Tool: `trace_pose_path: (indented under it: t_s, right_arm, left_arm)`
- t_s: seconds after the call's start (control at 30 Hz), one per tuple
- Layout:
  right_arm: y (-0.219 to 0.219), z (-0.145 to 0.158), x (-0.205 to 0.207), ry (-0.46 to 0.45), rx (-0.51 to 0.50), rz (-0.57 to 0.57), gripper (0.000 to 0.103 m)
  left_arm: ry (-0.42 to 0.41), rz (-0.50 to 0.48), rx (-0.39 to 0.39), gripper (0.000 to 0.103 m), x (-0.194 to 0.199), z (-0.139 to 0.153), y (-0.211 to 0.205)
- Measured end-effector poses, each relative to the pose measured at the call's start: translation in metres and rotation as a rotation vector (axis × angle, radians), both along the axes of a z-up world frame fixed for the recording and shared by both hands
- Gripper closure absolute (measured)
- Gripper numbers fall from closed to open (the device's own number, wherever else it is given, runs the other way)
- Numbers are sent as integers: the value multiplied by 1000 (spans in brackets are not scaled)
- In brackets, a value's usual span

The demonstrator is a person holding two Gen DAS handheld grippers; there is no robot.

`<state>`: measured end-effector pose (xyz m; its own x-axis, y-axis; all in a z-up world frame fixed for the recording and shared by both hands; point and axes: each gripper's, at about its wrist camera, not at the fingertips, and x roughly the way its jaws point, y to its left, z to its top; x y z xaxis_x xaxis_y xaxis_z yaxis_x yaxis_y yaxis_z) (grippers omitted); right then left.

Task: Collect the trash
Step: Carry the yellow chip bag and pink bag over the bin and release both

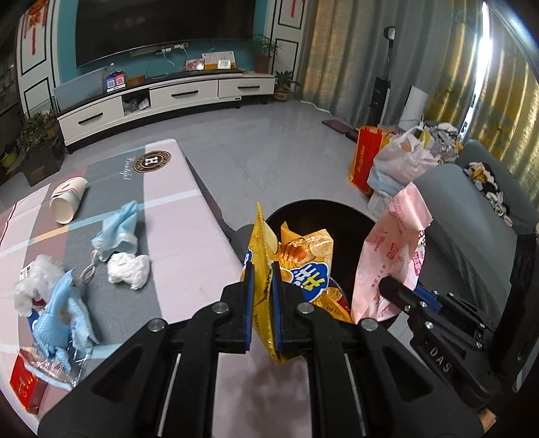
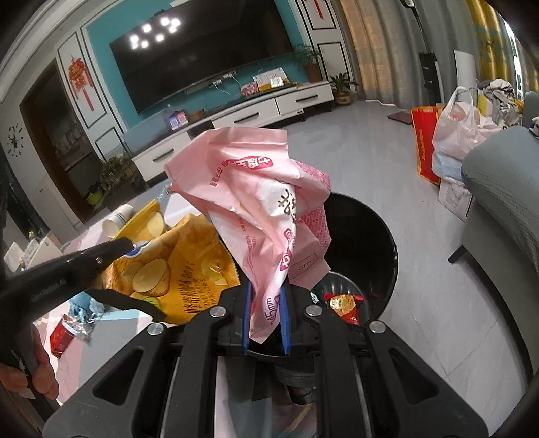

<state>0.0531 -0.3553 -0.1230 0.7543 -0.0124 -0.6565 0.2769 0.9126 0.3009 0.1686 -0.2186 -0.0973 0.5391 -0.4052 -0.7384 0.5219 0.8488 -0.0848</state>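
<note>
Chip bag [image 1: 296, 266] pinched in left claw [image 1: 262, 279]

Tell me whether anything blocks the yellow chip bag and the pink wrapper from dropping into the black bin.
Nothing visible does. The yellow chip bag and pink wrapper hang over the black bin, whose mouth is open. Only some trash lies at its bottom.

A teal wall [image 1: 67, 50] fills the upper left of the left wrist view, with a large dark television [image 1: 161, 27] mounted on it above a long white TV cabinet [image 1: 168, 97] with black handles. Grey tiled floor [image 1: 269, 141] spreads through the middle. Striped curtains [image 1: 353, 50] hang at upper right, daylight glaring through them, above a grey sofa [image 1: 471, 215] at the right edge.
</note>
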Motion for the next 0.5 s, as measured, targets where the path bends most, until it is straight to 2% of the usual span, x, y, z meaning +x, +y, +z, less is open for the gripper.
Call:
trace_pose_path:
  t_s: [0.3, 0.43, 0.5]
  right_arm:
    - [-3, -14, 10, 50, -4, -4, 86]
    - [-6, -17, 13, 59, -1, -13, 83]
    - [-9, -18, 13, 62, 4, -19, 80]
  left_arm:
    - [8, -32, 51, 92, 6, -20, -24]
    - [20, -38, 44, 91, 9, -25, -28]
    - [22, -41, 35, 75, 9, -25, -28]
